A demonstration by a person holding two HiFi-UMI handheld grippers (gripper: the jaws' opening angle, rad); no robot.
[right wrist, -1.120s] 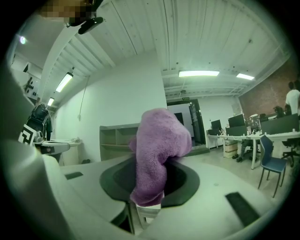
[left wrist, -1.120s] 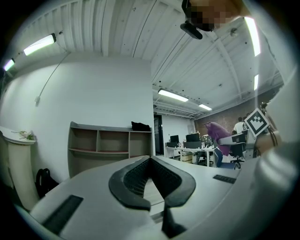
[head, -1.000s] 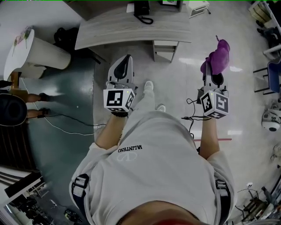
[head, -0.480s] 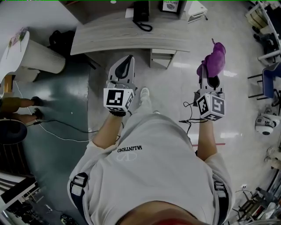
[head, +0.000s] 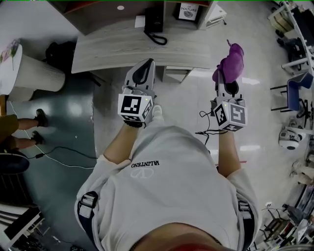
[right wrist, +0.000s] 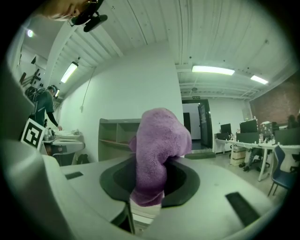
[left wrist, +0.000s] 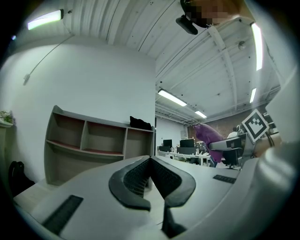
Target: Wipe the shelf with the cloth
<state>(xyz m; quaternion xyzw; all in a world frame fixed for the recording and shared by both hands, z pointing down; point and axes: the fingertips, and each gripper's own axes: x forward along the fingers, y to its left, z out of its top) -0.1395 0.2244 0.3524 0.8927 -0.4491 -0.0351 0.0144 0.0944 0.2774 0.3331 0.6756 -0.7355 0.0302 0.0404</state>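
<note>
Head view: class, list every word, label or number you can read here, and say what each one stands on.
"VALINTENO": upside down in this view, on the person's grey shirt.
"OF NATURE": on a small card near the telephone; any other print on it is too small to read.
The marker cubes carry square patterns only, no words.

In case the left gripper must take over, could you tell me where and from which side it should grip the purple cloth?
Grip the bunched far end of the purple cloth, which stands free beyond the right gripper; its near part is clamped there. The left gripper, shut and empty, would likely come in from its own side, opening first.
</note>
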